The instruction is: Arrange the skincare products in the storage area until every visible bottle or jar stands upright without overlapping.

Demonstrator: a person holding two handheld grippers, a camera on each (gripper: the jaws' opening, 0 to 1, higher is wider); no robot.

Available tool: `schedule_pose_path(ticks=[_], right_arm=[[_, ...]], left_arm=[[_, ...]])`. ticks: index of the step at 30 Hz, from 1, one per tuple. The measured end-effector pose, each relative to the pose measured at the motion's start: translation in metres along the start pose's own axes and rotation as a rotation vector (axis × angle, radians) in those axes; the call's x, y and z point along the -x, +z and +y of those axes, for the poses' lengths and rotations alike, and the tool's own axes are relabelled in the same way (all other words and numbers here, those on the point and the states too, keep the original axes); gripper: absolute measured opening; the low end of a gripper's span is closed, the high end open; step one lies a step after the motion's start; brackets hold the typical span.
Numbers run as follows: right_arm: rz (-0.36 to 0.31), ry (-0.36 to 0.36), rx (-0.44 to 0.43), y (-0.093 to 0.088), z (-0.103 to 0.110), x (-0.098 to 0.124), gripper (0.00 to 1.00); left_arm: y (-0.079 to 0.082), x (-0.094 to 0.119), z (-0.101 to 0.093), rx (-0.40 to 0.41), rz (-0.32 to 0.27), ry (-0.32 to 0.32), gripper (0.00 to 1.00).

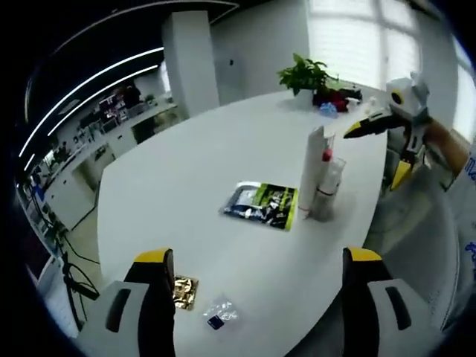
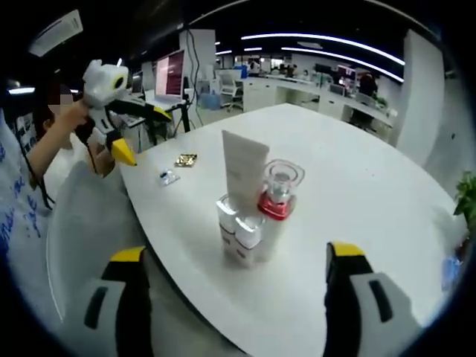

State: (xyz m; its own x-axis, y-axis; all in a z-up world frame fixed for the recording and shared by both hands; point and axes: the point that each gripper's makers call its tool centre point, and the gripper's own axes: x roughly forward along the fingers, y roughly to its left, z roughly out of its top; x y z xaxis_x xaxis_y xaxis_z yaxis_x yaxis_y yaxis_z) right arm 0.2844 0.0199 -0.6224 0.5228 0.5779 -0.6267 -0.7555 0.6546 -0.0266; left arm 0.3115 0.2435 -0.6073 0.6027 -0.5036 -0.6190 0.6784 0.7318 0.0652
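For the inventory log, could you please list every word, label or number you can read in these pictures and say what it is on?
No text can be read as it stands.
Green and black packet lying flat on the table: printing present, too blurred.
White tube: faint marks, illegible.
White bottles beside the red-collared bottle: labels too small.
Small clear sachet and gold wrapper: nothing legible.

I'm looking at an open-plan office: long white oval meeting table (image 1: pixel 186 186), rows of white desks carrying glowing computer monitors (image 2: pixel 169 73), empty office chairs (image 2: pixel 230 85) standing behind them, bright linear ceiling light strips (image 2: pixel 327 41) running overhead, a green potted plant (image 1: pixel 306 75) sitting by the blinded window (image 1: pixel 357 37).
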Motion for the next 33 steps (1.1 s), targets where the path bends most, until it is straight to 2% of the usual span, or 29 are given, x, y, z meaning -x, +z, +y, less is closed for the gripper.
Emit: schedule_pose_path(ticks=[12,22,28,30,33], right_arm=[[0.018,0.001,0.010,0.000,0.001,0.000,1.00],[-0.004,0.029,0.017,0.005,0.005,-0.001,1.00],[-0.010,0.057,-0.005,0.003,0.004,0.000,1.00],[-0.011,0.052,-0.009,0.003,0.001,0.001,1.00],[-0.009,0.042,-0.016,0.003,-0.004,0.002,1.00]], left_arm=[[-0.007,0.002,-0.008,0.015,-0.007,0.007,0.97],[-0.009,-0.002,-0.021,0.029,-0.008,-0.038,0.97],[-0.011,-0.007,-0.028,-0.014,0.019,-0.056,0.97],[-0.004,-0.008,-0.027,0.029,-0.024,-0.053,0.97],[0.002,-0.009,-0.025,0.042,-0.035,-0.059,0.97]])
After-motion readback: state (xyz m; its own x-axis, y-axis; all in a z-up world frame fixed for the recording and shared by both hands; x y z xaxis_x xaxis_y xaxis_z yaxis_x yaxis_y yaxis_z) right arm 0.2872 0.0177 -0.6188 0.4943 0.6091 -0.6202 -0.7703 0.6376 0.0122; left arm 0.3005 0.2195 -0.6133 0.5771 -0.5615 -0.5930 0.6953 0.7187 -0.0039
